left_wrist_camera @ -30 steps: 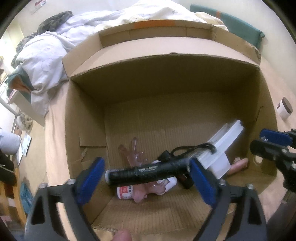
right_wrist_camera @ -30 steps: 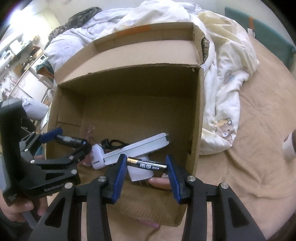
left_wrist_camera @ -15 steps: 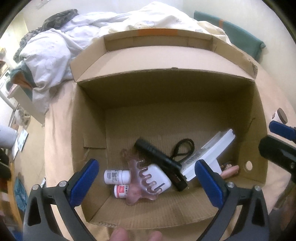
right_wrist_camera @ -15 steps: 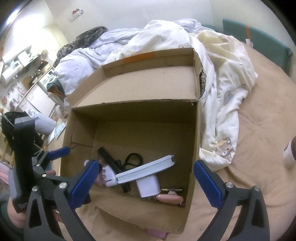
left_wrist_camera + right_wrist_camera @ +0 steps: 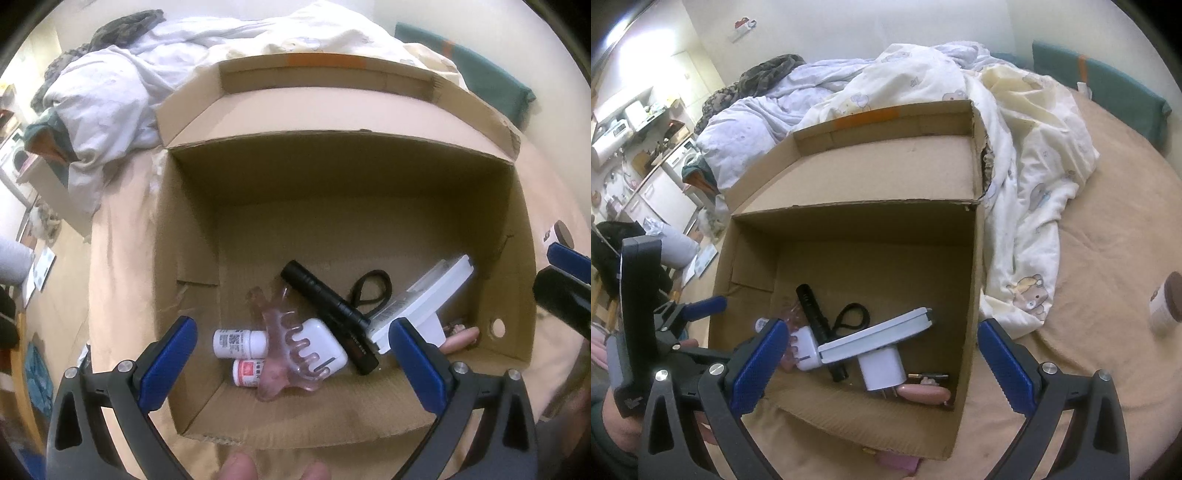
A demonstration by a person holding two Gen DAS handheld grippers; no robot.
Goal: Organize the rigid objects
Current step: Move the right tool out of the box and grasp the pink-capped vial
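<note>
Our left hand-held gripper (image 5: 291, 363) has let the black flashlight (image 5: 328, 311) go — it now lies in the cardboard box (image 5: 192, 229) beside the pink hair claw (image 5: 286, 349). Our right hand-held gripper (image 5: 881, 365) also gapes wide, its battery (image 5: 929, 376) dropped by the white charger (image 5: 881, 367) (near corner). Both deposits look done; next we fetch the brown-lidded jar (image 5: 1165, 304) on the bed.

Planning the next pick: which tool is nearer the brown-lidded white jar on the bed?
Right. The right tool is over the cardboard box's jar-side edge; the left tool sits farther across the box from the brown-lidded white jar.
</note>
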